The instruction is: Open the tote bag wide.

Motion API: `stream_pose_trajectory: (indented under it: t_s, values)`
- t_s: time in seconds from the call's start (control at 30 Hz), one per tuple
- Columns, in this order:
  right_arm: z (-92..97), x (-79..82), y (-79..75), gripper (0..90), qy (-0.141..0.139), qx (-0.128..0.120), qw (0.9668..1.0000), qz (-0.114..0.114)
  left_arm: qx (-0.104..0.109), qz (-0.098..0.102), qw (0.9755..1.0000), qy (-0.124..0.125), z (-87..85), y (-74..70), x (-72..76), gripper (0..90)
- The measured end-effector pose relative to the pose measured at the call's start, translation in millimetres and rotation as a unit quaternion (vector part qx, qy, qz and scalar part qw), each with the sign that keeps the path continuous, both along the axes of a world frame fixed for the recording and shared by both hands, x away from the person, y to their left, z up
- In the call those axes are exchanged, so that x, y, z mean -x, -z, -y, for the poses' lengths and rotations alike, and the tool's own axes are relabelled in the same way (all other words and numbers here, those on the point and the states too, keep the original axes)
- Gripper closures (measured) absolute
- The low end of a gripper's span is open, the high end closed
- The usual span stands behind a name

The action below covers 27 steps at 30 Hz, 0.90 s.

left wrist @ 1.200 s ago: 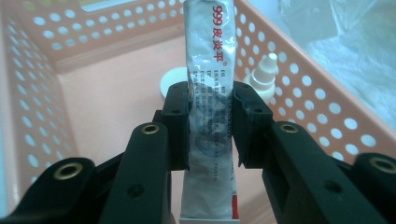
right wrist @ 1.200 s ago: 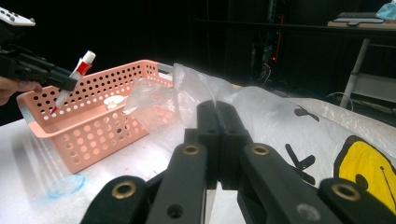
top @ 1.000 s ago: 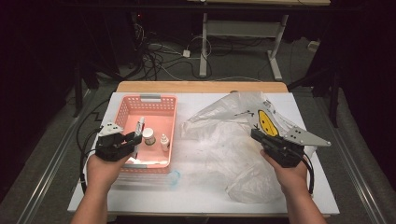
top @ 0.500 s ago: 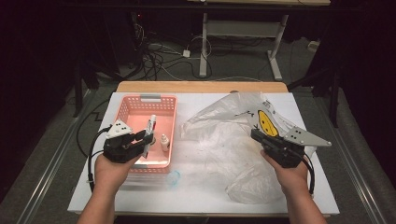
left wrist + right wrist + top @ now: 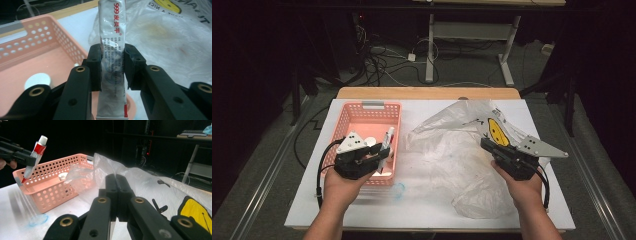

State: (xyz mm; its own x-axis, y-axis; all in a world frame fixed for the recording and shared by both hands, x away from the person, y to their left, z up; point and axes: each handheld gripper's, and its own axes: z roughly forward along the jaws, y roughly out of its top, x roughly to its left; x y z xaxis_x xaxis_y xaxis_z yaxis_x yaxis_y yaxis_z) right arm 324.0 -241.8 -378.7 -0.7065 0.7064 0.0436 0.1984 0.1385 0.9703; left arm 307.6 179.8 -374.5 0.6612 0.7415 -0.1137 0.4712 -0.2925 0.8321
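A person stands at a white table [image 5: 362, 210] with a two-jaw gripper in each hand. The left gripper [image 5: 382, 150] hovers over the near right corner of a pink perforated basket [image 5: 349, 120], its jaws clamped across the middle of a white ointment tube [image 5: 111, 62] printed with red characters; in the right gripper view the tube [image 5: 35, 155] tilts upward, white cap at the top and flat crimped end at the bottom, clear of the basket [image 5: 55, 187]. A small white-capped bottle [image 5: 63, 176] stands inside the basket. The right gripper [image 5: 486, 145] has its jaws closed on a fold of a clear plastic bag [image 5: 452, 150] bearing a yellow smiley face [image 5: 498, 132], spread across the right half of the table. A faint blue mark [image 5: 398, 189], possibly a stain, lies just in front of the basket.
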Motion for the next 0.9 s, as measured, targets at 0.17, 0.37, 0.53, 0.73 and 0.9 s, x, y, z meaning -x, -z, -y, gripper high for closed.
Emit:
stream_pose_trajectory:
  t_s: [0.17, 0.37, 0.53, 0.73, 0.9]
  values:
    - [0.3, 0.7, -0.8, 90.0, 0.003, 0.002, 1.0, 0.004, 0.002, 0.008, 0.9997, 0.022, 13.1, -1.2, 4.8, 68.1]
    - [1.6, 0.0, -0.2, 90.0, 0.007, 0.002, 1.0, 0.006, 0.004, 0.012, 0.9988, 0.047, 26.6, -0.4, 8.2, 68.1]
    - [1.0, -0.1, -0.4, 90.0, 0.005, 0.003, 1.0, 0.005, -0.006, 0.0, 0.9974, 0.072, 46.4, 9.2, 8.8, 68.1]
    - [-0.1, -0.1, 0.4, 90.0, 0.0, 0.005, 1.0, 0.004, -0.013, -0.017, 0.9954, 0.094, 72.8, 20.8, 3.0, 68.1]
    - [-0.4, 0.7, -0.6, 90.0, 0.001, 0.004, 1.0, 0.007, -0.009, -0.021, 0.9944, 0.103, 90.2, 25.9, -3.0, 68.0]
